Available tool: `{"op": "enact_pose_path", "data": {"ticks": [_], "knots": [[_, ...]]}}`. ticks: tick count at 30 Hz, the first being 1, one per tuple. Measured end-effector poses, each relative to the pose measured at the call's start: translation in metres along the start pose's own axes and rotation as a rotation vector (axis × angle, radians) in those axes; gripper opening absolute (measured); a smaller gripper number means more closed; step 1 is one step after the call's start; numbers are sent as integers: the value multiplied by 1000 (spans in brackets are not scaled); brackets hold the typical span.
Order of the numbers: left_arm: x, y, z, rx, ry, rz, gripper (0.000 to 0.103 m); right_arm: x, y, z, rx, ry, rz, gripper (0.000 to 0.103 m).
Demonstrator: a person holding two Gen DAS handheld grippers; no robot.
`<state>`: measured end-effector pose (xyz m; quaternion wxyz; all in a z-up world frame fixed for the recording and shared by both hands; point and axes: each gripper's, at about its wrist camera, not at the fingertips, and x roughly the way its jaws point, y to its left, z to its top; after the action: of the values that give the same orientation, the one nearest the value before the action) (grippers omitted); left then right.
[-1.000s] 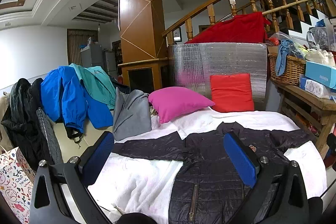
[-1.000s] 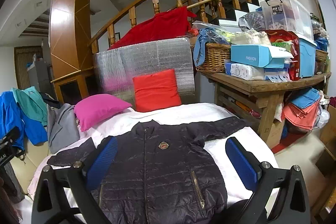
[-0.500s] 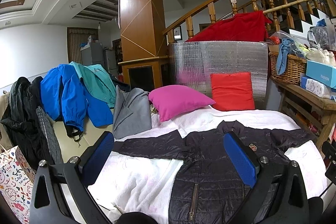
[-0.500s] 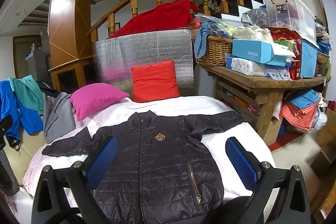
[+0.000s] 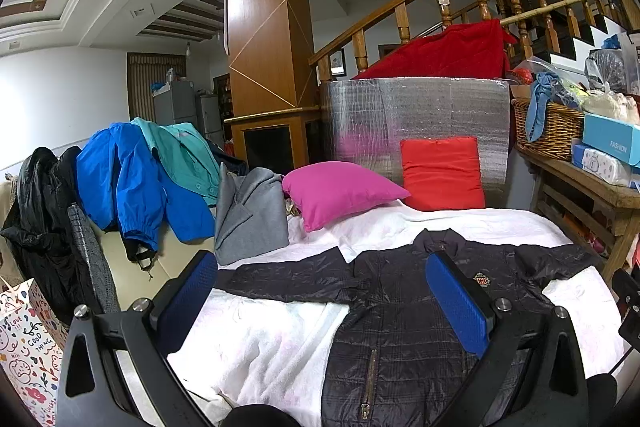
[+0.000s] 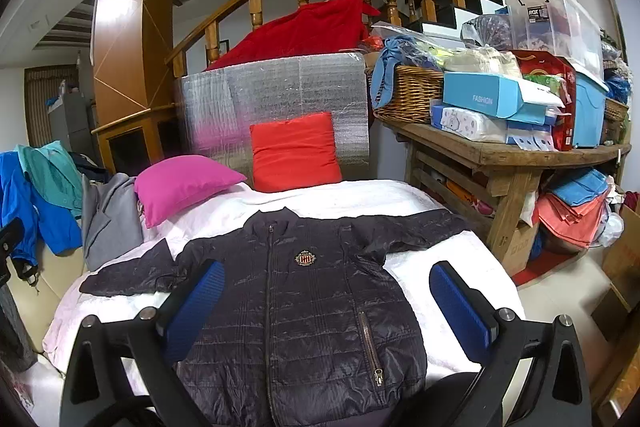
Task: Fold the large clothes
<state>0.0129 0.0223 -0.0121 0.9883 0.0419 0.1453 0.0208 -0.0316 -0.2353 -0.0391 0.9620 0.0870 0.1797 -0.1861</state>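
Here, dark jacket (image 6: 304,307) flat on bed, hem cut off (both views); both grippers' jaws wide, empty.

The jacket (image 6: 304,307) lies on the bed (image 6: 436,259) at frame centre; two pillows (image 6: 296,151) sit above it, the desk (image 6: 512,155) at right.

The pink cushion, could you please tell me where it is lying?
In the right wrist view the pink cushion lies left of centre at the bed's far end, between the grey garment and the red cushion.
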Motion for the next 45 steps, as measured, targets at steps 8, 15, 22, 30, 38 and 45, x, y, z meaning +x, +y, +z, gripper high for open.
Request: {"op": "enact_pose_path", "data": {"ticks": [8,15,22,30,38,45], "knots": [[1,1,-1,-2,3,1,103,1,-1,-1,5,5,0,103],[2,2,-3,-4,8,2,103,1,-1,-1,4,8,1,103],[3,4,-4,-8,12,2,103,2,1,-2,1,10,1,103],[6,3,-4,-11,23,7,103,5,4,-1,-7,17,-1,103],[16,1,-7,-7,39,13,103,11,4,1,-1,21,5,103],[38,-6,-10,3,70,11,103,25,-2,5,29,-8,22,103]]}}
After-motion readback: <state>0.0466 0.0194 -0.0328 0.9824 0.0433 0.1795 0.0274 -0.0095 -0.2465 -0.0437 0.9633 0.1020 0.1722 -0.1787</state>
